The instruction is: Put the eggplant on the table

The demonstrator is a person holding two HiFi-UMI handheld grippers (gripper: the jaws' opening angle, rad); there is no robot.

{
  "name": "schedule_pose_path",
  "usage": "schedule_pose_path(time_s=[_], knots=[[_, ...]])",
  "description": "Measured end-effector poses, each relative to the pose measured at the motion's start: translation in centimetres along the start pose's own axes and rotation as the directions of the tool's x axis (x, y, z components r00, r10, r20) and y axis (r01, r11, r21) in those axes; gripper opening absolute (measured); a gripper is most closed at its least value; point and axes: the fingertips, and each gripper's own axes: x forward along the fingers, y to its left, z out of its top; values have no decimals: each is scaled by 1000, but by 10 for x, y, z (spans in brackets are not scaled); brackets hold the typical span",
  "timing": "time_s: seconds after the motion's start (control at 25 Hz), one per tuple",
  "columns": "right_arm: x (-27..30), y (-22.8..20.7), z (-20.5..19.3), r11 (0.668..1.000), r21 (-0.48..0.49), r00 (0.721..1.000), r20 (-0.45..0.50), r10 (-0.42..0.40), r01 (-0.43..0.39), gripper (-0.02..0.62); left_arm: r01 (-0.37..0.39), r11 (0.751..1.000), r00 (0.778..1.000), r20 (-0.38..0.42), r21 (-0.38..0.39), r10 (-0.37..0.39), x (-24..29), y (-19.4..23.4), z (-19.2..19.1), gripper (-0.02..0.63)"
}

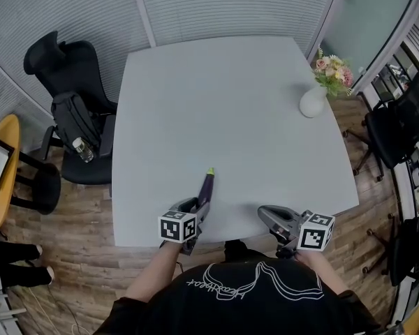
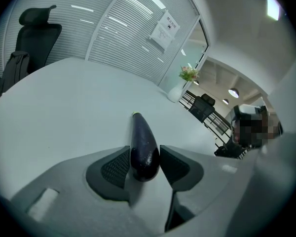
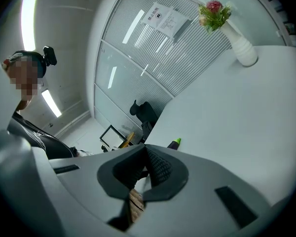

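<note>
Eggplant [image 2: 142, 138] in left tool [image 2: 144, 163]

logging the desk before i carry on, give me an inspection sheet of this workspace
surface: white table, plain top
job's things: eggplant in the left gripper over the table's near side, green tip pointing away
clutter: vase of flowers at the far right corner
grippers: left shut on the eggplant; right gripper jaws together, empty
cables: nothing seen
surroundings: black chair with backpack and bottle at left; wood floor
</note>
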Motion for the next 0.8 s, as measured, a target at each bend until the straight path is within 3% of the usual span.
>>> schedule_pose_path(time_s=[0.4,0.64,0.8], knots=[[-4,11,-7,1000,-2,1000,2,7,-6,6,4,1000,1000,18,-29,-4,-10,1,-2,263],[-3,26,-13,1000,-5,1000,14,25,-25,6,1,999,997,79,-43,2,-34,-4,7,272],[-9,39,-16,998,-47,999,21,33,-32,6,41,998,991,131,-56,-34,-61,-23,15,271]])
